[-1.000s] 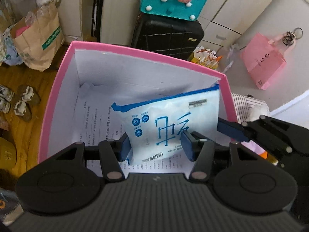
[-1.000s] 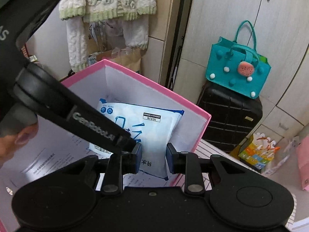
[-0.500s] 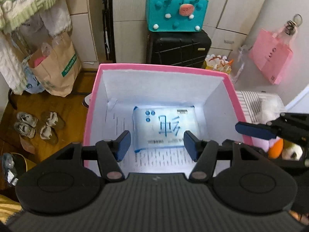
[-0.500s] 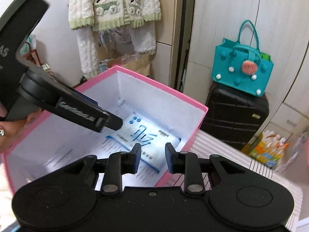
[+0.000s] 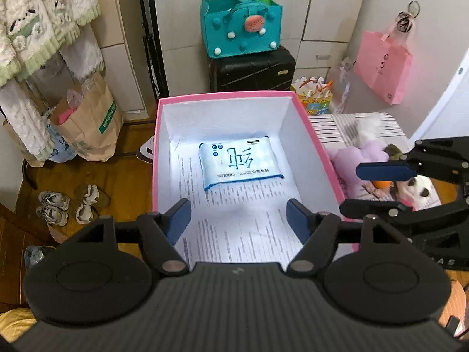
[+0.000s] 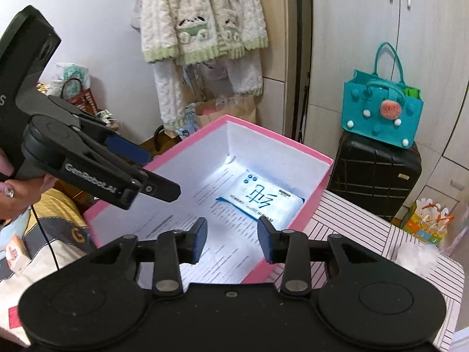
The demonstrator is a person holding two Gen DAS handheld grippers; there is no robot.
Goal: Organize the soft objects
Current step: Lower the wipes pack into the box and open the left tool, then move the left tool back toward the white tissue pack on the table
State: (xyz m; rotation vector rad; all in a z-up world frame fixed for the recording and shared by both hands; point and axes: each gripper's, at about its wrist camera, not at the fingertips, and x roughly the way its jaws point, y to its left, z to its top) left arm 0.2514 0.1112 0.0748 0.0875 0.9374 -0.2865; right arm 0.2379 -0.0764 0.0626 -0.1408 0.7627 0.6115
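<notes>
Wipes pack (image 5: 239,162) lies flat on the printed paper (image 5: 249,228) lining the pink box (image 5: 155,158) — toward its far end. Left gripper (image 5: 239,223) hangs above the box, jaws opening, nothing between them. Right gripper (image 6: 231,240) — jaws also opening, empty — hovers at the box's near corner.

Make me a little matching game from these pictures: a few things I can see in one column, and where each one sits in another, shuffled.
Things:
1. wet wipes pack
2. teal felt bag
3. pink paper bag
4. brown paper bag

Places:
A. hanging on the wall
B. standing on the wooden floor, below the hanging fleece clothes
C. lying flat inside the pink box
D. on top of the black suitcase

Pairs: 1-C, 2-D, 3-A, 4-B
</notes>
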